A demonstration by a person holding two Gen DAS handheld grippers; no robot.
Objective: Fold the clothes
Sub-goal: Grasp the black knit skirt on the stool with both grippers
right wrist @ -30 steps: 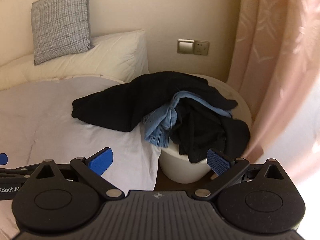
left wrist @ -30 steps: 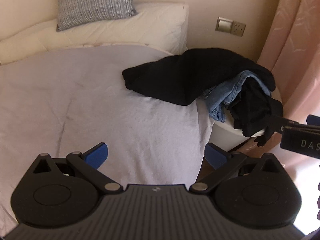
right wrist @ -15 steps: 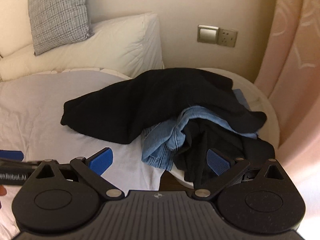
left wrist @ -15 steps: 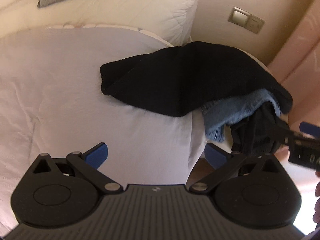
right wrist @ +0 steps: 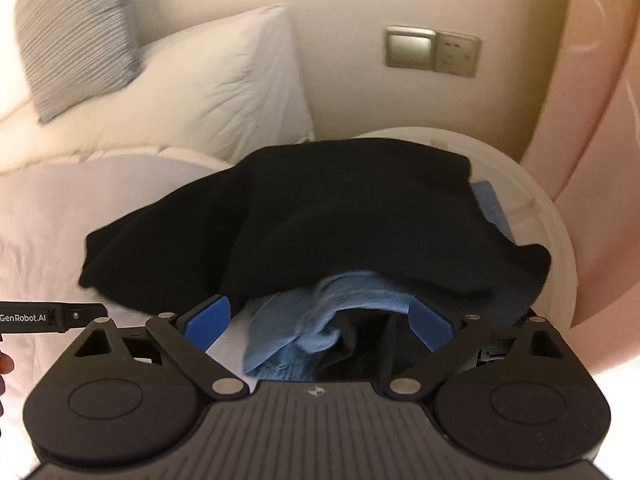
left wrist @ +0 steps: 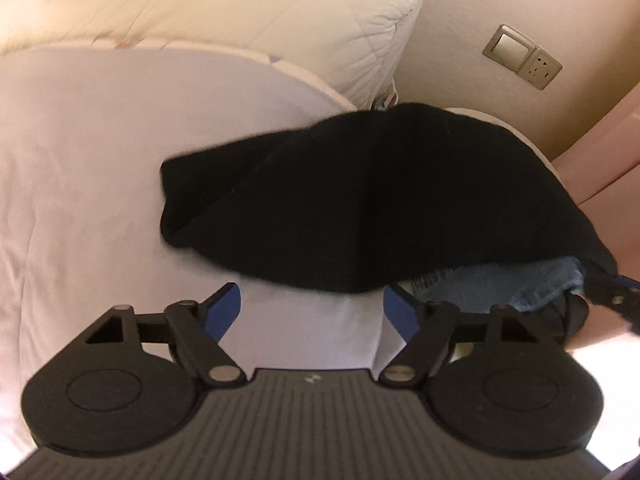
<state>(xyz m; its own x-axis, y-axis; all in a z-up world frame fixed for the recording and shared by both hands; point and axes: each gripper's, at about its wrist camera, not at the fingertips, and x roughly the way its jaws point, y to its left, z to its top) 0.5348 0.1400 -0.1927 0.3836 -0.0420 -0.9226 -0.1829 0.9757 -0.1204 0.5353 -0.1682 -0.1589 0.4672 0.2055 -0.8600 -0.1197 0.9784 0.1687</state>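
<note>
A black garment point(left wrist: 360, 200) drapes from the bed sheet point(left wrist: 80, 180) onto a round white side table point(right wrist: 552, 240), over blue jeans point(right wrist: 320, 320) and another dark piece. My left gripper point(left wrist: 312, 308) hovers just short of the black garment's near edge. Its jaws are closing with only sheet between them. My right gripper point(right wrist: 320, 322) sits over the jeans, and its jaws are closing slightly. The denim lies between its blue fingers point(right wrist: 208, 320), which do not press on it. Each gripper shows at the edge of the other's view: the left gripper point(right wrist: 52, 316), the right gripper point(left wrist: 616, 296).
White pillows point(left wrist: 280, 12) and a grey cushion point(right wrist: 76, 40) lie at the head of the bed. A wall switch and socket point(right wrist: 432, 52) sit above the side table. A pink curtain point(right wrist: 592, 120) hangs at the right.
Both grippers have moved down and closer to the clothes pile, which now fills the views. The left jaws have narrowed.
</note>
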